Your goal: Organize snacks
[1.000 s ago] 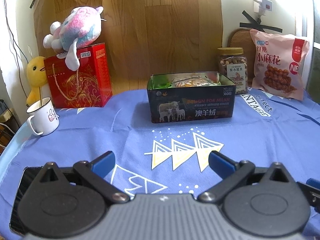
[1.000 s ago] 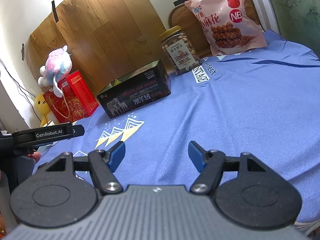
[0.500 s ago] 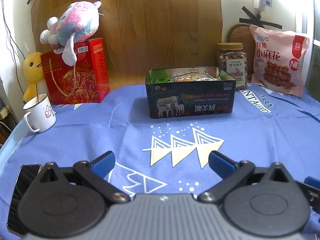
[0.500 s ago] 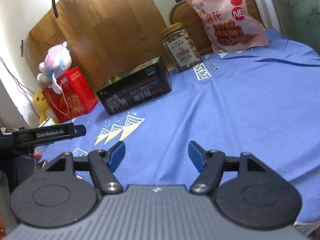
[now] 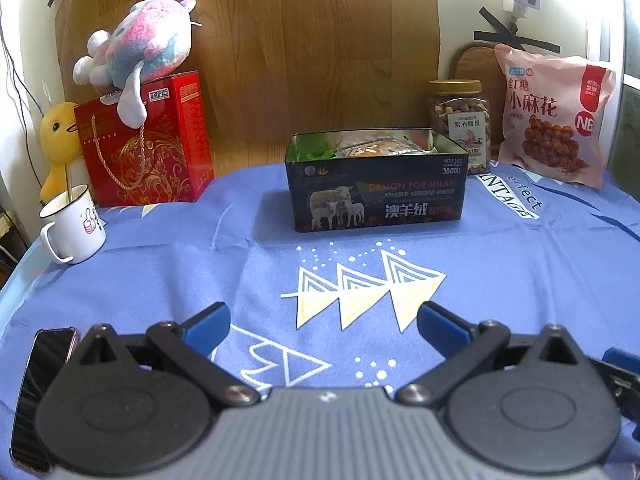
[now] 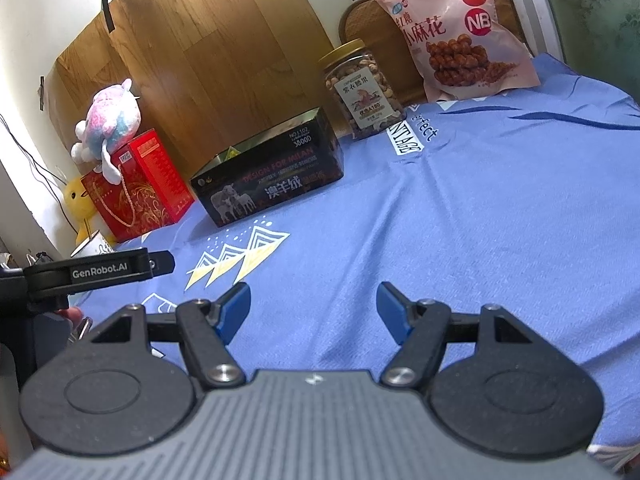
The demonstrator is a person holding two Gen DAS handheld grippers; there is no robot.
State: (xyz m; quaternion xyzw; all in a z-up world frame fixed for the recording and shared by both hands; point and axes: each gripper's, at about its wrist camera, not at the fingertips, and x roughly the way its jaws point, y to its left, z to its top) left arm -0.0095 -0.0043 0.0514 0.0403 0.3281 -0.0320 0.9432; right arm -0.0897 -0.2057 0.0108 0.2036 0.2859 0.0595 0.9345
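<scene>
An open black tin [image 5: 376,196] with sheep pictures stands mid-table and holds several snack packets [image 5: 372,146]. Behind it to the right are a nut jar [image 5: 460,120] with a gold lid and a pink snack bag [image 5: 554,118] leaning on the wall. In the right wrist view the tin [image 6: 272,184], the jar [image 6: 362,90] and the bag [image 6: 456,28] show too. My left gripper [image 5: 324,326] is open and empty above the blue cloth, well short of the tin. My right gripper [image 6: 314,310] is open and empty, to the tin's right and nearer.
A red gift box [image 5: 148,140] with a plush toy [image 5: 140,44] on top and a yellow duck [image 5: 60,136] stand at the back left. A white mug [image 5: 74,226] sits near the left edge. A phone [image 5: 40,376] lies at the front left.
Both grippers have drawn back slightly and tilted up a little; the tin sits a bit lower and smaller in view. Both stayed open.
</scene>
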